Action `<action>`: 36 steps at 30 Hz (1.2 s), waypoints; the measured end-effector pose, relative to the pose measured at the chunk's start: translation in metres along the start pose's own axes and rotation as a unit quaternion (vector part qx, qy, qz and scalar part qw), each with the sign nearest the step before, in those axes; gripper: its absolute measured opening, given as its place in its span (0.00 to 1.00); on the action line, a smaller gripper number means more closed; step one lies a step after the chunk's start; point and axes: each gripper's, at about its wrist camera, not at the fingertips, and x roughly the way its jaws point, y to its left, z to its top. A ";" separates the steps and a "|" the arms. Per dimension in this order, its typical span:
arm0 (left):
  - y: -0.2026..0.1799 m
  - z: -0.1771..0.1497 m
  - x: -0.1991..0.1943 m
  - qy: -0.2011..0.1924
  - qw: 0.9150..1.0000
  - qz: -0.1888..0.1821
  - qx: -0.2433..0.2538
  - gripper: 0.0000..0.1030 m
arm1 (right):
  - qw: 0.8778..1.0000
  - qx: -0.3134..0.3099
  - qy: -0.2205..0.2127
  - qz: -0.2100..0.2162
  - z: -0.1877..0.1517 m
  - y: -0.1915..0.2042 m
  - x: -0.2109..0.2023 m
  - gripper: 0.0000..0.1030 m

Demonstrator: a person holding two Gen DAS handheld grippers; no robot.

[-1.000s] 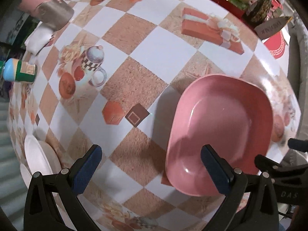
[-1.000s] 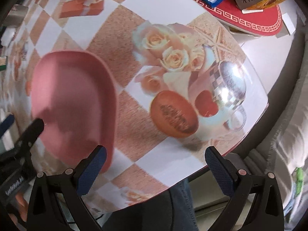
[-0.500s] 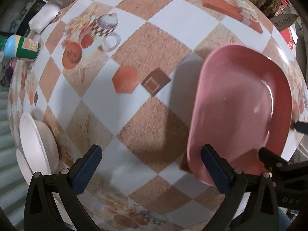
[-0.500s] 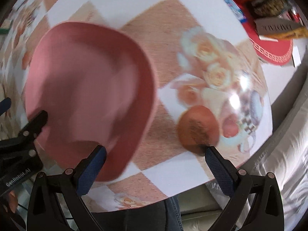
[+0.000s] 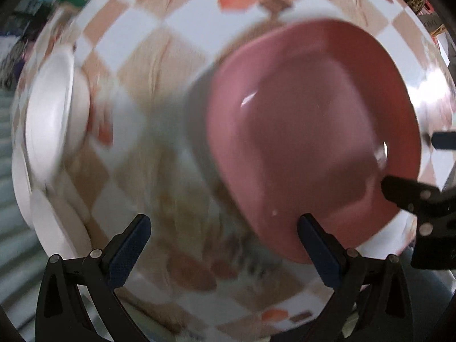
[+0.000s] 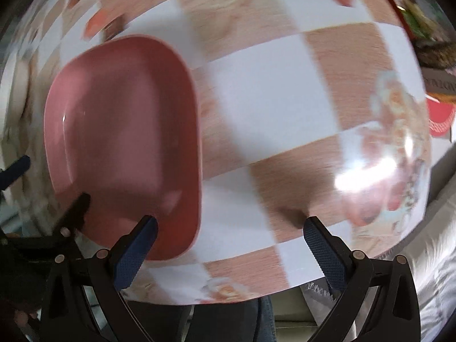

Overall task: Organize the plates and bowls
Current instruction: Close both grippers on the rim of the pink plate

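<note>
Lying on the checked tablecloth (image 6: 270, 91), a glossy pink rounded-rectangular dish (image 5: 313, 131) is flanked by both grippers (image 5: 223, 238) (image 6: 230, 240), jaws spread, nothing gripped.

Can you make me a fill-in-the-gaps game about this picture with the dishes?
1. The big dish between the tongs is coloured ____.
2. The dishes stacked at the table's left edge are coloured ____.
3. The left tongs are ____, holding nothing.
4. The tablecloth has a ____ pattern.

Missing words: pink; white; open; checked
</note>
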 end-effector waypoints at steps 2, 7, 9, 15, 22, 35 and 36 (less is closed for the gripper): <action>0.010 -0.024 0.003 0.005 1.000 -0.001 -0.019 1.00 | 1.000 -0.023 0.006 0.006 -0.006 0.015 0.001 1.00; 0.043 -0.051 -0.004 -0.018 0.996 -0.032 -0.082 1.00 | 1.000 -0.025 -0.006 0.007 -0.015 0.023 -0.009 1.00; 0.056 -0.045 -0.006 -0.025 0.994 -0.032 -0.101 1.00 | 1.000 -0.013 -0.007 0.007 -0.010 0.018 -0.013 1.00; 0.093 -0.068 0.009 -0.006 0.977 -0.064 -0.203 1.00 | 0.997 -0.063 -0.034 -0.021 0.014 0.027 -0.031 1.00; 0.120 -0.070 0.039 0.014 0.970 -0.075 -0.233 1.00 | 0.990 -0.127 -0.038 -0.043 0.039 0.058 -0.035 1.00; 0.129 -0.058 0.051 0.006 0.957 -0.118 -0.265 1.00 | 0.990 -0.122 -0.041 -0.057 0.043 0.061 -0.030 1.00; 0.124 -0.053 0.049 0.008 0.957 -0.118 -0.264 1.00 | 0.990 -0.121 -0.040 -0.057 0.040 0.057 -0.028 1.00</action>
